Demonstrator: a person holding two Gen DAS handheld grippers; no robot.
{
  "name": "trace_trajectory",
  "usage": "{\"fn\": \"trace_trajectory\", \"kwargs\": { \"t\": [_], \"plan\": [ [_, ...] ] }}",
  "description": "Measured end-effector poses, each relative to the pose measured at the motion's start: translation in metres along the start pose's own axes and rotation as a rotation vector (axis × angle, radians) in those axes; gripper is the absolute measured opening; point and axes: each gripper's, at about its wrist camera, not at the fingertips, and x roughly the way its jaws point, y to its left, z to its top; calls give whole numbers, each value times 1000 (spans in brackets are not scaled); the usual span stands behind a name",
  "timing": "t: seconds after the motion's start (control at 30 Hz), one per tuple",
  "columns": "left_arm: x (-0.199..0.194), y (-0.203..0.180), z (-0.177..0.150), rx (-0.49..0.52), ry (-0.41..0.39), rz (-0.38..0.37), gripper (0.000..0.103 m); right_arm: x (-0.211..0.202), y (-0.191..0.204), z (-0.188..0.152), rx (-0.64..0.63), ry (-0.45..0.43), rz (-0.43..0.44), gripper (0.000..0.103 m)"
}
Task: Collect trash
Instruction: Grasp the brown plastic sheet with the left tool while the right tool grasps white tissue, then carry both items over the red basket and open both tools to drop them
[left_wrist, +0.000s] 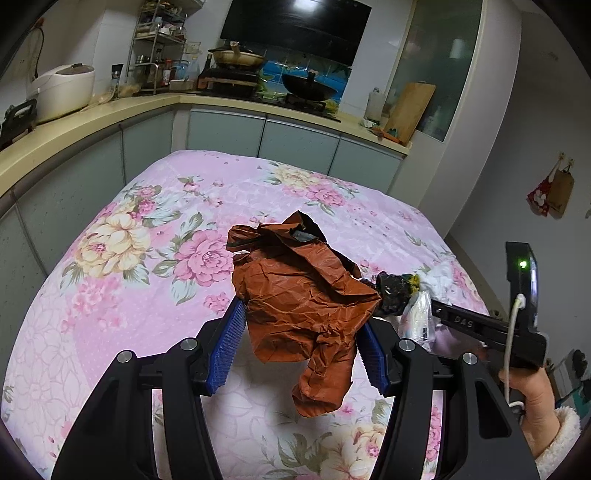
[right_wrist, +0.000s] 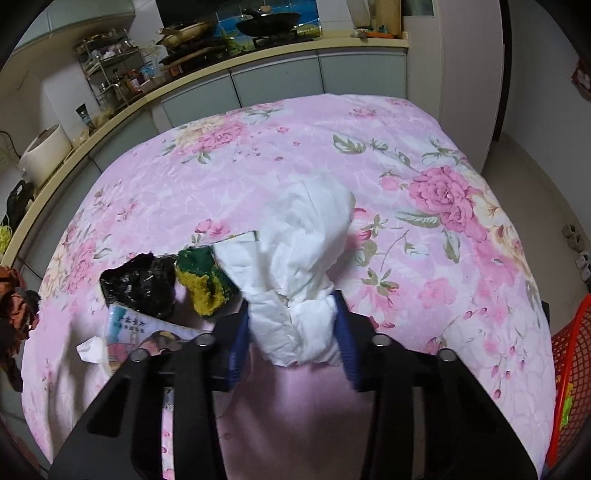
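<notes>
My left gripper (left_wrist: 301, 332) is shut on a crumpled brown paper bag (left_wrist: 303, 291) and holds it above the pink floral tablecloth (left_wrist: 147, 258). My right gripper (right_wrist: 291, 325) is shut on a wad of white tissue paper (right_wrist: 303, 258) and lifts it over the cloth. On the cloth to its left lie a black crumpled wrapper (right_wrist: 140, 284), a yellow-green sponge (right_wrist: 203, 280) and a printed plastic packet (right_wrist: 144, 336). The right gripper's body (left_wrist: 491, 328) shows in the left wrist view, beside the black wrapper (left_wrist: 393, 291).
A red mesh basket (right_wrist: 569, 369) stands at the right edge beside the table. A kitchen counter (left_wrist: 92, 118) with a rice cooker (left_wrist: 62, 90), rack and stove with pans runs behind and to the left of the table.
</notes>
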Motion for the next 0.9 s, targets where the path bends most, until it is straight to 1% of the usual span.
{"fn": "trace_trajectory", "kwargs": {
  "t": [0.07,0.17,0.23,0.43,0.6,0.73,0.9],
  "plan": [
    [0,0,0,0,1,0,56,-3,0,0,-2,-6,2,29],
    [-1,-2,0,8,-1,2,56,-9,-3,-1,10,-12,13,24],
    [-2,-4,0,13,-3,2,56,-16,-4,-2,17,-22,20,23],
    [-5,-10,-1,24,-13,-1,56,-47,-5,-3,18,-90,33,23],
    [-11,-19,1,50,-36,-10,56,-77,-6,-5,15,-152,44,23],
    [-14,-30,5,78,-53,-15,56,-96,-7,-7,12,-193,49,23],
    [-18,-49,10,119,-73,-39,56,-119,-10,-10,16,-238,50,23]
  ]
}}
